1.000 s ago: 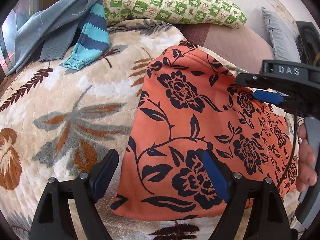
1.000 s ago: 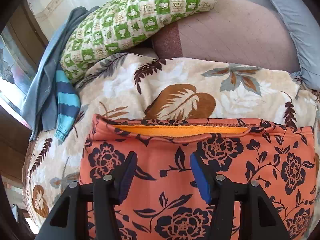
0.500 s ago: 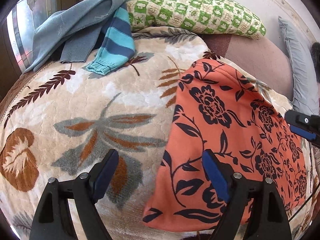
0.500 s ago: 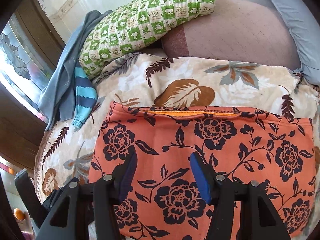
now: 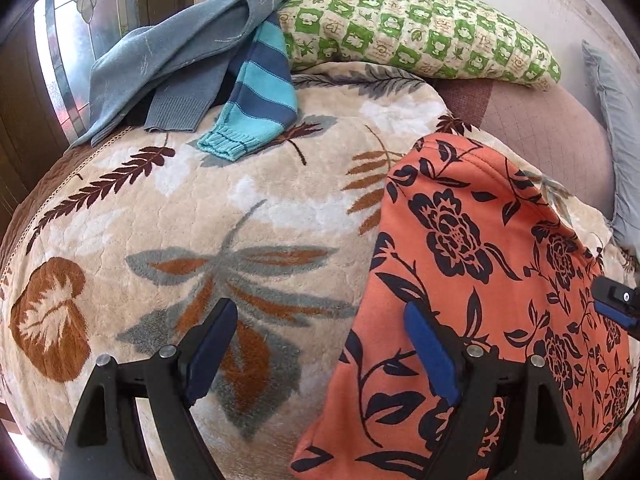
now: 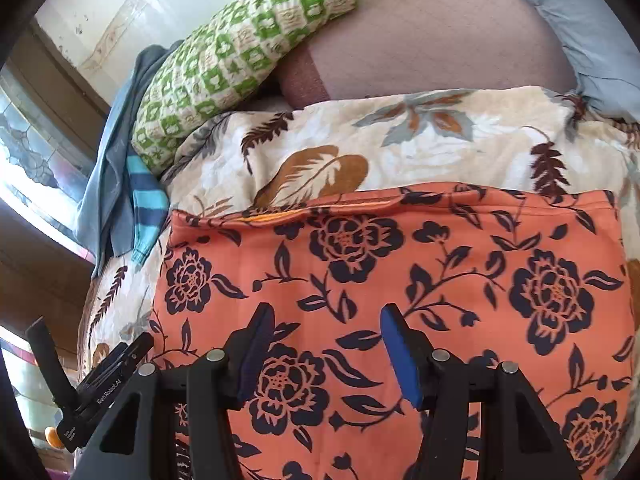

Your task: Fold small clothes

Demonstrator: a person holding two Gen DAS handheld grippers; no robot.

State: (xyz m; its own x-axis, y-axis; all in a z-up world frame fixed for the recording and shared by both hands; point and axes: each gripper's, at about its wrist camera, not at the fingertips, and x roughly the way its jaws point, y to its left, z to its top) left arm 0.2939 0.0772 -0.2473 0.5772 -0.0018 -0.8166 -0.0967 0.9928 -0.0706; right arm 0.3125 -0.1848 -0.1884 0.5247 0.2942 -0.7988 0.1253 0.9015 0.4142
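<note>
An orange garment with black flowers (image 5: 472, 280) lies flat on the leaf-patterned blanket (image 5: 192, 216); in the right wrist view it (image 6: 400, 272) fills the lower half, its hemmed edge farthest from me. My left gripper (image 5: 320, 352) is open and empty, its right finger over the garment's left edge, its left finger over bare blanket. My right gripper (image 6: 326, 352) is open and empty just above the middle of the garment. The right gripper's tip shows at the right edge of the left wrist view (image 5: 616, 304).
A striped blue and turquoise sleeve (image 5: 256, 96) and a grey-blue garment (image 5: 168, 52) lie at the far left of the bed. A green checked pillow (image 5: 420, 32) and a mauve cushion (image 5: 548, 136) sit at the back. A window (image 5: 64, 60) borders the left.
The left gripper has moved left, off the garment onto its left edge. The right gripper has drawn back and the garment's raised far hem has dropped flat.
</note>
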